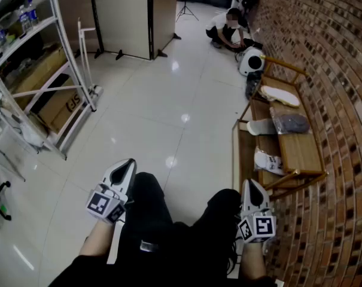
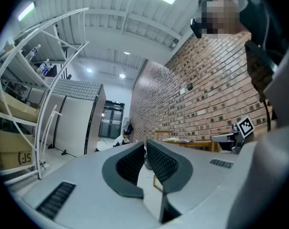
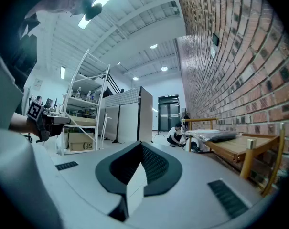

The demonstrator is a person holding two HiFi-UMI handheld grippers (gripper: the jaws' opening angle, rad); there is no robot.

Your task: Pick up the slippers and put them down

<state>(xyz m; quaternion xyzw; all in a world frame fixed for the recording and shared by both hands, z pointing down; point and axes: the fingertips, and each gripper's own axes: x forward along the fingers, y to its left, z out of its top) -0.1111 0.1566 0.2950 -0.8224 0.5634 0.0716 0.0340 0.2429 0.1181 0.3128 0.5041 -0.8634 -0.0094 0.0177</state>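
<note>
Left gripper: held low over the person's lap and pointing ahead across the floor. Its fingers are closed to a thin slit with nothing in it. It is well apart from the task's things.

Right gripper: near the close end of the bench but not touching it. Its fingers meet at the tips and it is empty.

Slippers: all are on the wooden bench along the brick wall, none picked up.
- Nearest: one in a clear bag on the lower slats.
- Next: a pale slipper, unbagged as far as I can tell.
- Beside it, on the upper level: a grey bagged bundle.
- Far end: a white slipper.

The right gripper view shows the bagged ones lying flat on the top.

Handling (judgement):
- They look light and soft, and the sole is likely to flex and droop if held by one end.
- The bag film looks slippery and may slide over what is inside, so a pinch on film alone is a weak hold.
- Better to close on the sole's side edge near mid-length, or on the strap of the unbagged one.
- No fragility concern.
</note>
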